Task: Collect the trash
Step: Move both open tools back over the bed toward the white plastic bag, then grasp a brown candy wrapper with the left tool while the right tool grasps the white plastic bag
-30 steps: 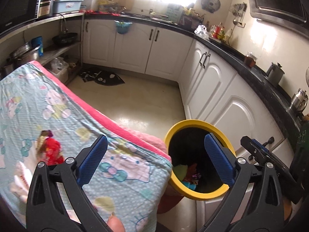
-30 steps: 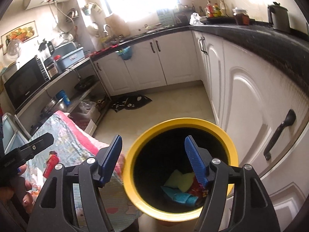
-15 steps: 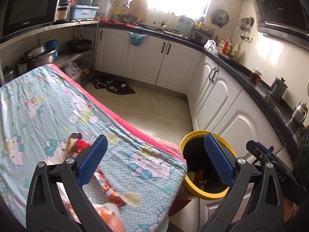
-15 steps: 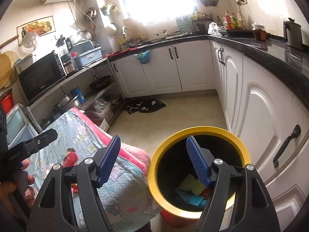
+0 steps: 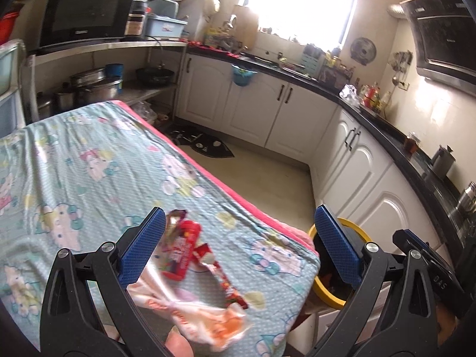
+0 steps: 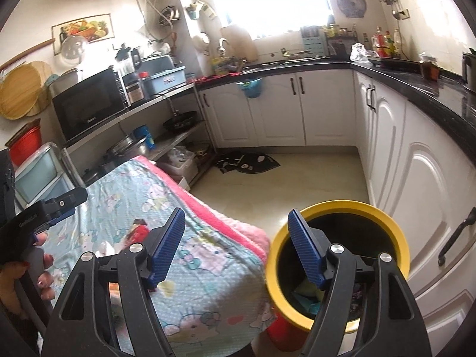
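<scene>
While wrappers [image 5: 190, 255] lie on the cloth [image 5: 89, 178], both grippers' [image 5: 238, 247] [image 6: 238, 247] jaws apart, seemingly empty, near the bin [image 6: 342, 208].

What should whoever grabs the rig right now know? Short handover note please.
Left gripper: open, empty, aimed at the wrappers.
Right gripper: open, empty, beside the bin.
Things: red candy pack, red stick wrapper and crumpled white-orange wrapper lie on the patterned cloth. Yellow-rimmed bin stands on the floor at the cloth's corner.
Done: some trash is already in the bin.
Left: pick up the three wrappers and drop them in the bin.
</scene>
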